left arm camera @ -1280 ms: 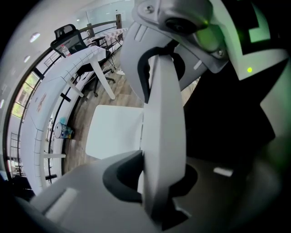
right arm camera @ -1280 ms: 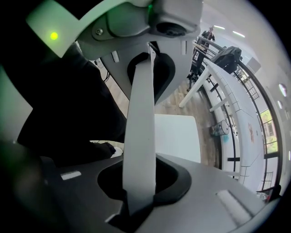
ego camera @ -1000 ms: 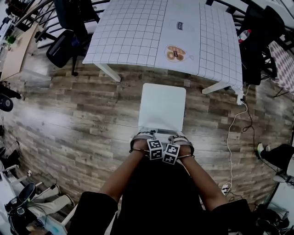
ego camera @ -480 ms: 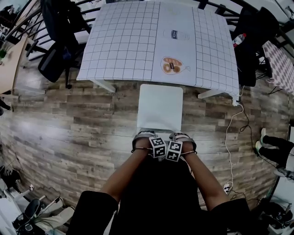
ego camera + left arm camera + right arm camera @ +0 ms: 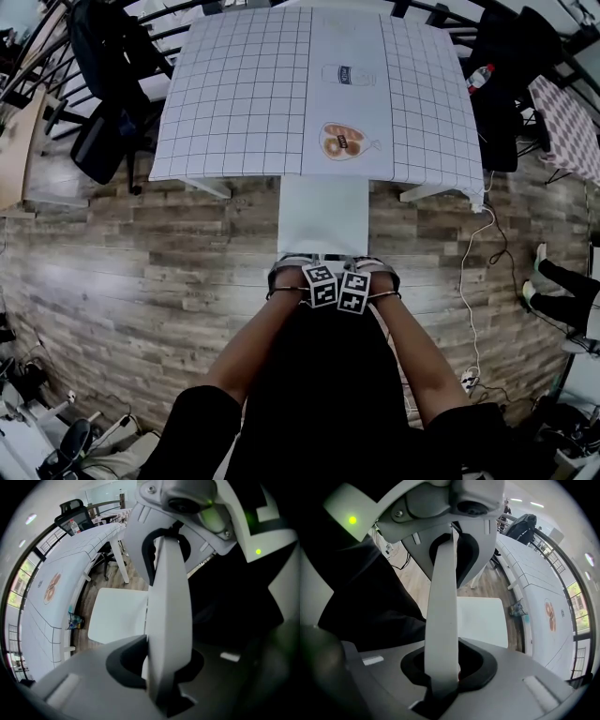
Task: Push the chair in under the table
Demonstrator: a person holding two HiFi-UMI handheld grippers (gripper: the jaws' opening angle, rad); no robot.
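Note:
A white chair stands at the near edge of the table (image 5: 253,94), which wears a grid-pattern cloth. The front of its seat (image 5: 323,214) reaches under the table's edge. Both grippers point down onto the top of the chair back, side by side. My left gripper (image 5: 298,272) is shut on the chair back (image 5: 168,620), which runs as a white slab between its jaws. My right gripper (image 5: 375,274) is shut on the same chair back (image 5: 443,620). The seat (image 5: 117,613) (image 5: 483,618) shows below each gripper, with the table (image 5: 534,588) beyond it.
Black office chairs (image 5: 103,84) stand left of the table, and another black chair (image 5: 506,75) with a bottle (image 5: 476,77) stands right. A white cable (image 5: 469,281) trails over the wood floor. A person's feet (image 5: 553,291) are at the right edge.
The chair has slid toward the table, its seat front now under the table's edge. Both grippers moved forward with it, still clamped on the chair back.

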